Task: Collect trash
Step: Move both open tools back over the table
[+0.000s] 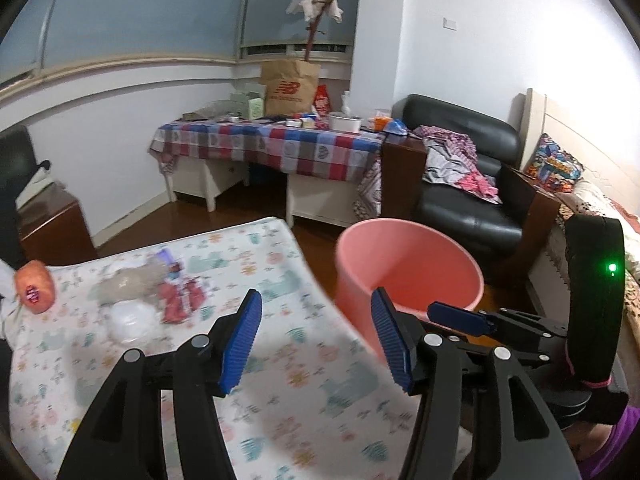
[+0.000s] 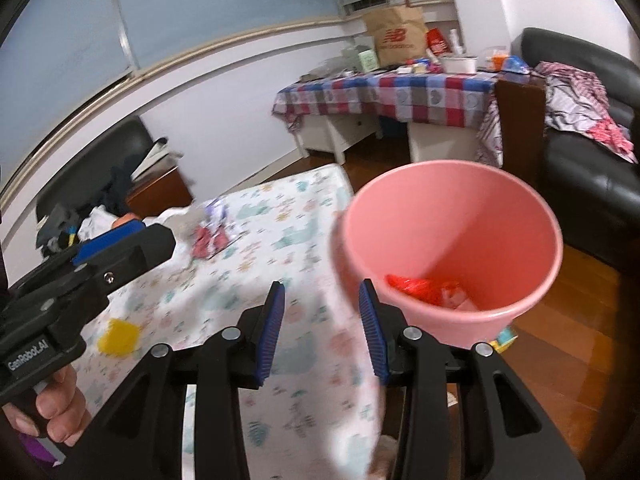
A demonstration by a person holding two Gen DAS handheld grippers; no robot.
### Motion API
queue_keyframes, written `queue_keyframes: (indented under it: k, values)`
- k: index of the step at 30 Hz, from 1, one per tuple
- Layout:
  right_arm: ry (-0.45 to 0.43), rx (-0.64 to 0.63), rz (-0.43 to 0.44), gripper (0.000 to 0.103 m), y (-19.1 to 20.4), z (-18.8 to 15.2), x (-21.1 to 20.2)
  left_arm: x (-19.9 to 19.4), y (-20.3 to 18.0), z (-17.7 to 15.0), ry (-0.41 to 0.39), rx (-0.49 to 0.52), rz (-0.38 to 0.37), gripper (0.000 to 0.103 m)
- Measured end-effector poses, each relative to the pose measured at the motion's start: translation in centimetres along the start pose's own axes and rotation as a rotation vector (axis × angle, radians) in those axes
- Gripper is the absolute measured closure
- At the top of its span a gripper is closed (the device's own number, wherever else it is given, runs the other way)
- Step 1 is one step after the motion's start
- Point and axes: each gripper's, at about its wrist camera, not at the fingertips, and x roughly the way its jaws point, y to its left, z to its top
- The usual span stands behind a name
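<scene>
Trash remains scattered on the patterned surface (image 1: 280, 380): a red wrapper (image 1: 180, 300), a clear plastic piece (image 1: 130, 320), an orange item (image 1: 35, 292) at the far left, and a yellow scrap (image 2: 119, 337). We find the pink bin (image 2: 452, 256) standing just beside the surface edge, presumably for short drops; red and white scraps already lie inside. Our left hand-held gripper (image 1: 316, 344) and right hand-held gripper (image 2: 322, 332) both hover with jaws spread, gripping nothing.

Pink bin (image 2: 452, 240) upright w/ red wrapper (image 2: 416, 286) inside, beside table.
</scene>
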Motion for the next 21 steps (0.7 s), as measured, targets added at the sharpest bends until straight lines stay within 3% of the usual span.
queue_keyframes:
  k: [21]
  values:
    - [0.059,-0.134,0.102,0.064,8.0,-1.9,1.9,-5.8,12.0,-6.9,0.05,-0.172,0.219,0.045]
